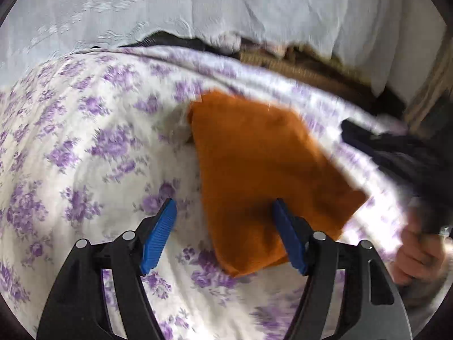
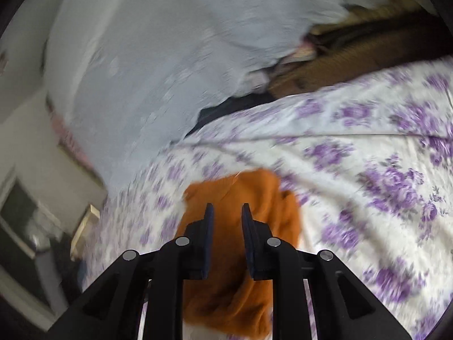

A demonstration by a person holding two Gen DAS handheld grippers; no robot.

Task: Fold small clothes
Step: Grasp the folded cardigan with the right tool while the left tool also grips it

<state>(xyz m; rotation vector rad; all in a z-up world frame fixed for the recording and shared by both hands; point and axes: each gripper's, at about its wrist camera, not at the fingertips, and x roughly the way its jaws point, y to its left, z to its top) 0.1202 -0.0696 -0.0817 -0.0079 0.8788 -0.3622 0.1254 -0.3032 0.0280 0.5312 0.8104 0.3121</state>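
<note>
One orange cloth (image 1: 263, 170) is lying on the flowered bedsheet (image 1: 85, 147), already doubled over into a rough, thick packet with one pointed end toward the left gripper (image 1: 225, 235). I judge that the folding of this piece is in its late part: a fold is lying in place and both grippers are letting it be. The left gripper is standing wide open, its blue fingers (image 1: 158, 235) apart, one over the bare sheet and the other over the near end of the cloth, and nothing is pinched between them. The right gripper (image 2: 228, 240) is hanging above the cloth with only a narrow gap between its dark pads, and no fabric is showing in that gap, so it is holding nothing.

The next move, I think, is calling for either one more fold or a smoothing press; for a fold, a gripper must be taking an edge through all layers, not only the top one, or the packet is going to open.

The left wrist view is showing the whole outline of the cloth, a dark garment (image 1: 396, 153) to its right and a hand (image 1: 419, 255) at the edge. The right wrist view is showing instead the loose, wrinkled layers at the near side of the cloth, and a pale curtain (image 2: 170, 42) behind the bed.
</note>
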